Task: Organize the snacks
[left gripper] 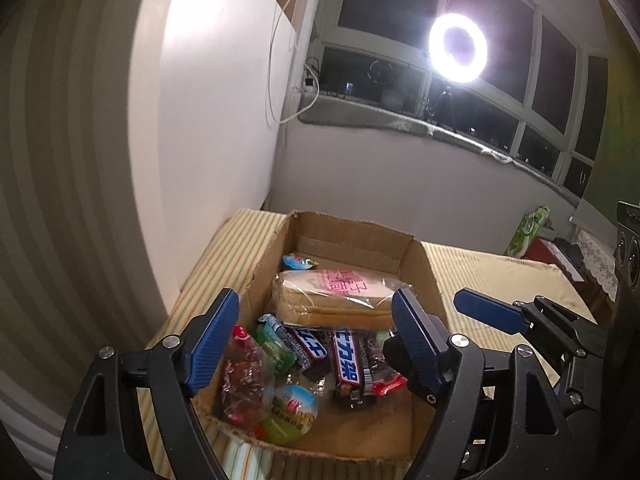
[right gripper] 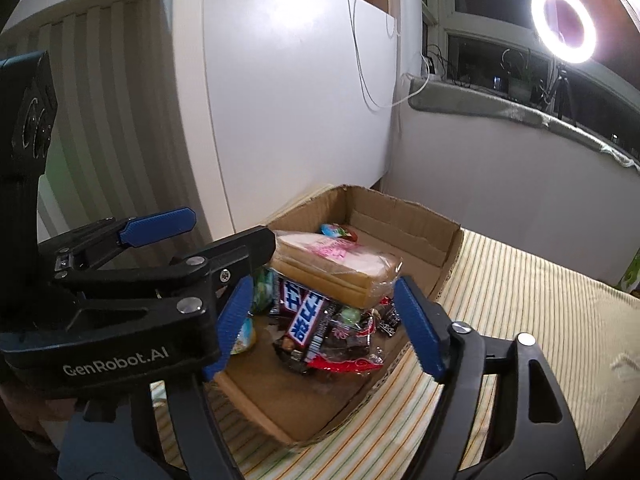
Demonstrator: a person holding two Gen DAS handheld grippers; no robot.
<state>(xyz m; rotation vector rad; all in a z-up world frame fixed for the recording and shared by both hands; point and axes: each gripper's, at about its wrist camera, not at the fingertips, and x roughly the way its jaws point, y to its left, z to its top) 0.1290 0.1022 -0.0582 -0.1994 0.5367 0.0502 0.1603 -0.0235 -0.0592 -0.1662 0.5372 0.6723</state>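
Snacks fill the open cardboard box [left gripper: 416, 276] on the striped cloth [right gripper: 520, 300]: a wrapped bread loaf [left gripper: 332, 300] toward its far wall, chocolate bars [left gripper: 344, 360] nearer, while left gripper [left gripper: 316, 344] and right gripper [right gripper: 328, 320] hover wide apart, empty.

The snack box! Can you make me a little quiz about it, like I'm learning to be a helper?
1. True or false: the bread pack lies inside the cardboard box.
2. Which is empty? A) left claw B) right claw C) both
3. Fill in: the box sits on a ____ cloth.

Key:
1. True.
2. C: both stand open above the snacks, holding nothing.
3. Striped.
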